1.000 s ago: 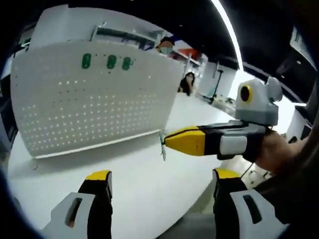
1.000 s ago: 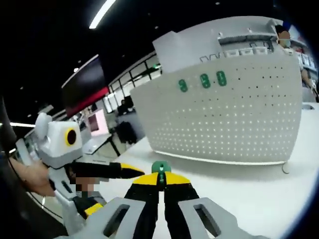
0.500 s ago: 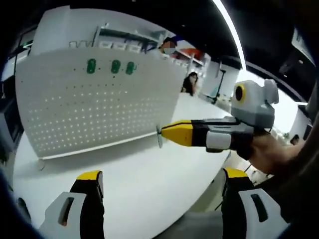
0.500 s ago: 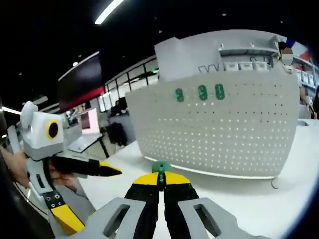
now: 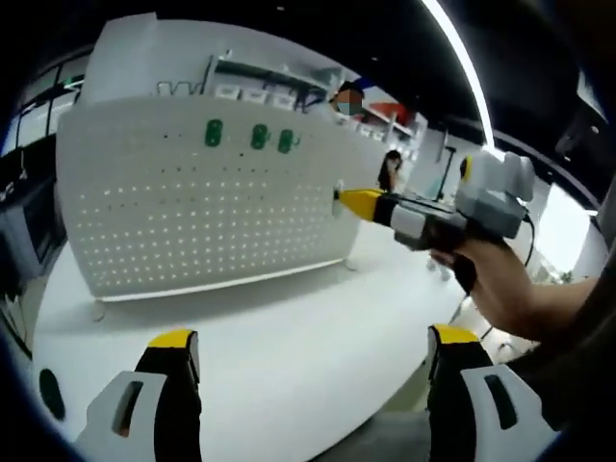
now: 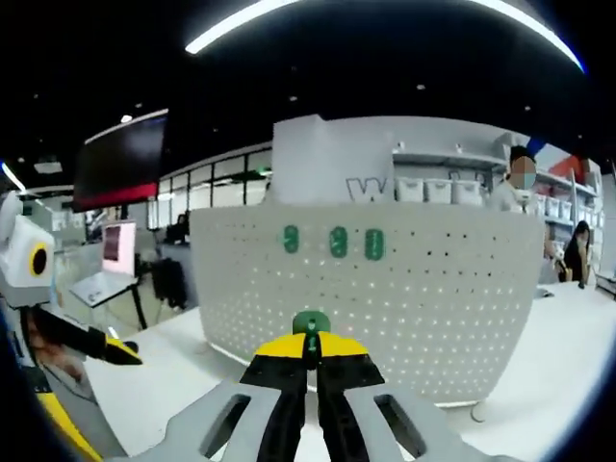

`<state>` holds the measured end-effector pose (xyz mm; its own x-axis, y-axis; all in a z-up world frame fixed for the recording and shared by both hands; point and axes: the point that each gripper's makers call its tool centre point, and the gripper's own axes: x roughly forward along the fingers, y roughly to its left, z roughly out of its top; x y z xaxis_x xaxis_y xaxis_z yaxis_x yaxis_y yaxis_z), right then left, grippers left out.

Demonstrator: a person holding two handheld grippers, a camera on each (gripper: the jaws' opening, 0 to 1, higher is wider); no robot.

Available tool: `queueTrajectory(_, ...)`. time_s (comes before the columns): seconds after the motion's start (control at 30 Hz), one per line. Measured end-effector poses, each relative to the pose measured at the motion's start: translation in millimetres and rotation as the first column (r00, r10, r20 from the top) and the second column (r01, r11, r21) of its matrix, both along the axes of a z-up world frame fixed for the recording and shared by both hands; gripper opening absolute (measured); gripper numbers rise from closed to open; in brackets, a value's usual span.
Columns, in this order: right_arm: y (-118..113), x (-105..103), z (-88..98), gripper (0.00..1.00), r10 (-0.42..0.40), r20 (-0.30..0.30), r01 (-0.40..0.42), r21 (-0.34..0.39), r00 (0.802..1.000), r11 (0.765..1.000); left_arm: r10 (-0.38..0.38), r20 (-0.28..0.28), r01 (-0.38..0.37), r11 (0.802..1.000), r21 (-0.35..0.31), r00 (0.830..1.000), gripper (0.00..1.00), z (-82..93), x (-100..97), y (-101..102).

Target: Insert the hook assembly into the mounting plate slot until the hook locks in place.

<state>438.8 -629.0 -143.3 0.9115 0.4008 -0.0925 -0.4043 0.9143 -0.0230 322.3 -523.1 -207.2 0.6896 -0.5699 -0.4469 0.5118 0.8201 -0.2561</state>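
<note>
Your right tongs [image 6: 310, 358] are pinched together on the hook assembly [image 6: 311, 324], a small green-headed piece poking up between the yellow tips, held in the air in front of the white perforated mounting plate [image 6: 423, 289] that stands upright on the white desk [image 5: 289, 337]. Three green hooks [image 6: 337, 242] already sit in a row near the plate's top. Your hook is not yet in a slot, so by the look of it the insertion and locking are all left to do. Your left tongs [image 5: 313, 351] are spread wide and hold nothing, hovering over the near desk. No containers are visible.
</note>
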Motion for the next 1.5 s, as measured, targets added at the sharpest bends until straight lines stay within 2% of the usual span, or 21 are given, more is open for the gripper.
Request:
queueTrajectory(0.07, -5, 8, 2.4, 0.0, -0.016, 0.007, 0.016, -0.003, 1.0, 1.0, 0.01, -0.002, -0.011, 1.0, -0.024, 1.0, 1.0, 1.5, 1.1, 0)
queueTrajectory(0.23, -16, 24, 8.0, 0.0, -0.048, 0.022, 0.048, -0.006, 0.999, 0.999, 0.011, 0.005, -0.011, 1.0, -0.019, 1.0, 1.0, 2.8, 3.6, 1)
queueTrajectory(0.33, -22, 30, 12.9, 0.0, -0.063, 0.031, 0.062, 0.01, 0.998, 0.998, 0.037, 0.017, -0.036, 0.998, -0.042, 0.999, 1.0, 9.0, 3.5, 4)
queueTrajectory(0.43, -25, 37, 13.4, 0.0, -0.07, 0.038, 0.07, -0.006, 0.997, 0.997, 0.038, 0.028, -0.036, 0.997, -0.068, 0.999, 1.0, 14.9, 0.7, 3)
queueTrajectory(0.57, -32, 48, 15.3, 0.0, -0.086, 0.048, 0.087, -0.014, 0.995, 0.996, 0.033, 0.034, -0.031, 0.998, -0.047, 0.999, 1.0, 15.1, 0.0, 5)
queueTrajectory(0.67, -37, 57, 18.9, 0.0, -0.099, 0.053, 0.1, -0.009, 0.994, 0.995, 0.051, 0.049, -0.048, 0.996, -0.073, 0.997, 1.0, 24.1, 1.6, 7)
queueTrajectory(0.8, -44, 68, 24.6, 0.0, -0.11, 0.057, 0.11, 0.004, 0.992, 0.994, 0.06, 0.066, -0.055, 0.996, -0.073, 0.996, 1.0, 28.3, 2.5, 8)
queueTrajectory(0.97, -51, 82, 31.9, 0.0, -0.122, 0.079, 0.123, -0.015, 0.989, 0.992, 0.065, 0.058, -0.061, 0.995, -0.073, 0.996, 1.0, 26.5, 1.4, 10)
queueTrajectory(1.07, -54, 89, 36.8, 0.0, -0.135, 0.087, 0.136, -0.006, 0.987, 0.991, 0.076, 0.048, -0.071, 0.992, -0.104, 0.996, 1.0, 30.1, 1.5, 12)
queueTrajectory(1.5, -57, 120, 55.8, 0.0, -0.165, 0.14, 0.167, -0.005, 0.976, 0.986, 0.065, 0.044, -0.06, 0.992, -0.107, 0.997, 1.0, 29.9, 4.0, 10)
